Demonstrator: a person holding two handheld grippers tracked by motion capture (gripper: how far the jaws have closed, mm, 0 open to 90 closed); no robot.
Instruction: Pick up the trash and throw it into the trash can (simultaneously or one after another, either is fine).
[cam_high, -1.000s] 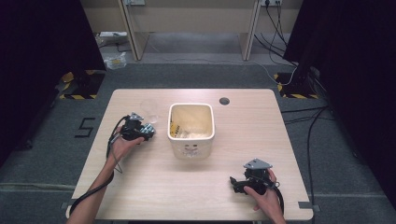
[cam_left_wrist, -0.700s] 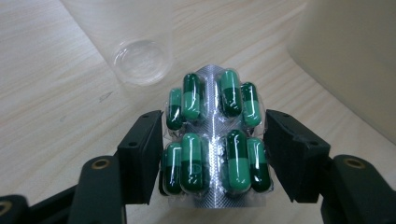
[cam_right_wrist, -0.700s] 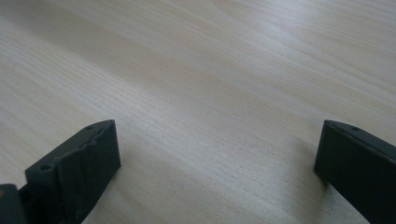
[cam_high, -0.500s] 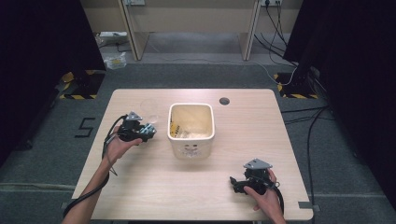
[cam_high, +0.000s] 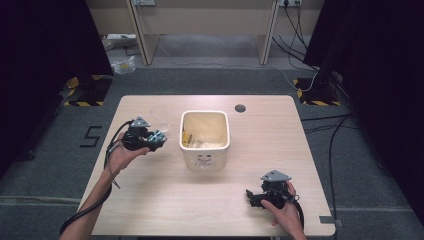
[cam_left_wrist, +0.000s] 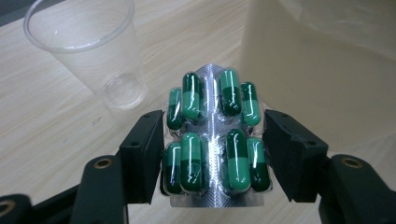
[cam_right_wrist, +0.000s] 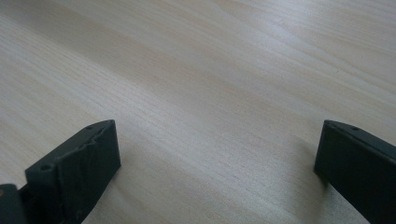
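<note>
The left gripper (cam_high: 156, 139) is held up in the person's left hand (cam_high: 121, 155), the forearm running back and down from it to the lower left. Its 2 jaws point away from the person and slightly to the right, and in the left gripper view they stand partly closed, clamped from both sides on what sits between them (cam_left_wrist: 214, 140). The right gripper (cam_high: 250, 196) lies low under the right hand (cam_high: 281, 210), its 2 jaws pointing left and spread wide apart with nothing between them (cam_right_wrist: 217, 154).
</note>
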